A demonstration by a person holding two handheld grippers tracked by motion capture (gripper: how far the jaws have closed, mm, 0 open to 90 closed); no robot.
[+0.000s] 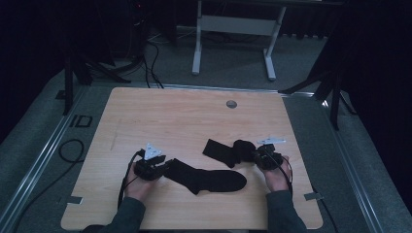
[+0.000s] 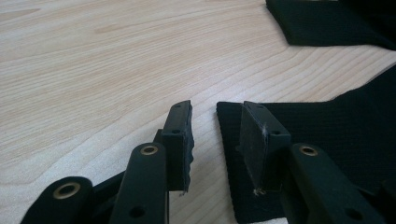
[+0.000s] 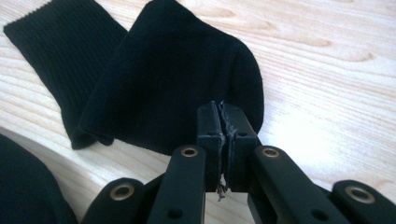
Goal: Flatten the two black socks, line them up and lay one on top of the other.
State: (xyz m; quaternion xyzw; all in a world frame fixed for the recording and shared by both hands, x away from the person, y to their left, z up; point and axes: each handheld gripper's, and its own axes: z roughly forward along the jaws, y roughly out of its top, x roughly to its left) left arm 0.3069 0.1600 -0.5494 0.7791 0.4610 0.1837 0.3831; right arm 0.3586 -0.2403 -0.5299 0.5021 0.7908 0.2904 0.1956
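Item: pale wood-grain surface (image 1: 160, 116), rounded corners, a small round grey grommet (image 1: 231, 104) near its far edge. On it, two black socks. Sock one, the near sock (image 1: 206, 177), lies flat and stretched out toward the near middle, its cuff end at the left gripper (image 1: 165, 167); in the left gripper view that gripper's jaws stand spread, one pad over bare wood, the other over the cuff edge (image 2: 299, 121), nothing pinched between them. Sock two, the far sock (image 1: 228, 151), is folded over on itself to the right of centre, ribbed cuff end lying toward the middle of the surface. The right gripper (image 1: 257, 156) sits at its right end; in the right gripper view the jaws are pressed together on the edge of the folded fabric (image 3: 177, 79), stray threads showing at the seam between the pads. The two socks lie near each other, not visibly touching. A hand (image 1: 278, 177) holds each gripper from the near edge.
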